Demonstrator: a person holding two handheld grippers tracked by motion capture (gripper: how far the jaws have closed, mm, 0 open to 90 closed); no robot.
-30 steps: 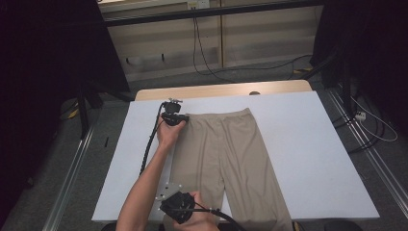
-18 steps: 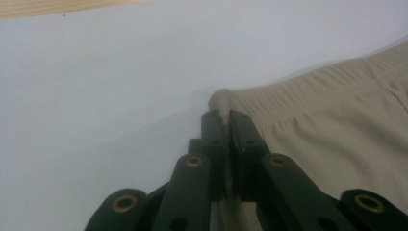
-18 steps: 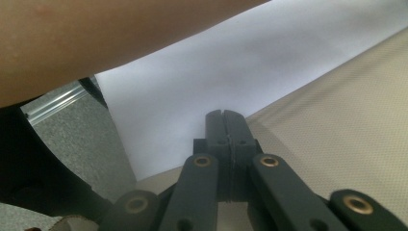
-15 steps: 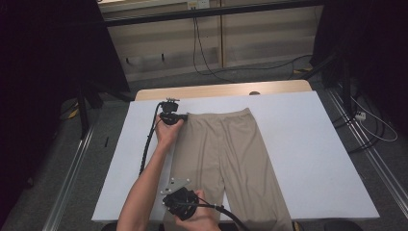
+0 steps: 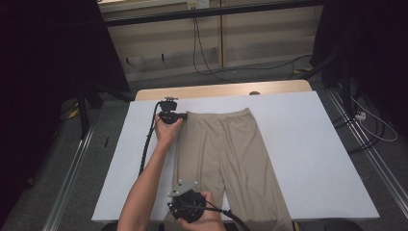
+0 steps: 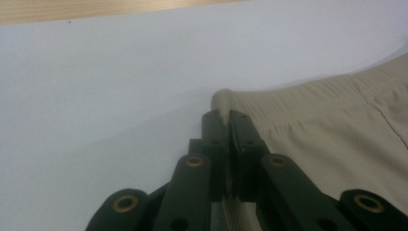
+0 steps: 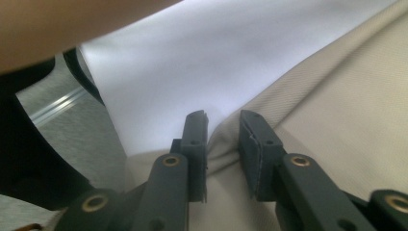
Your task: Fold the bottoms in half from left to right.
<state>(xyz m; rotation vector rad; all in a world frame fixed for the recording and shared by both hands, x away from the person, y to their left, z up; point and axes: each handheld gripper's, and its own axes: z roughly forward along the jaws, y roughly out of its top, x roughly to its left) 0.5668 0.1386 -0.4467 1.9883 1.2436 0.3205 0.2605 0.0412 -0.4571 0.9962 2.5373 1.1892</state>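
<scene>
Beige trousers (image 5: 226, 154) lie flat on the white table (image 5: 308, 144), waistband at the far end, legs running toward the near edge. My left gripper (image 5: 179, 115) sits at the waistband's left corner. In the left gripper view it (image 6: 225, 118) is shut on that corner of the trousers (image 6: 327, 130). My right gripper (image 5: 179, 195) is at the outer edge of the left leg, near the front. In the right gripper view it (image 7: 223, 120) stands open, with a raised fold of the trousers (image 7: 337, 96) between the jaws.
The table's left edge (image 7: 110, 120) and the floor rails (image 7: 57, 108) lie just beyond the right gripper. A forearm (image 5: 149, 178) crosses the table's left part. Bare white cover (image 6: 96, 86) spreads left of the waistband. Cables (image 5: 202, 48) trail on the floor behind.
My right gripper has shifted slightly forward along the left leg's edge. The left gripper has stayed at the waistband corner.
</scene>
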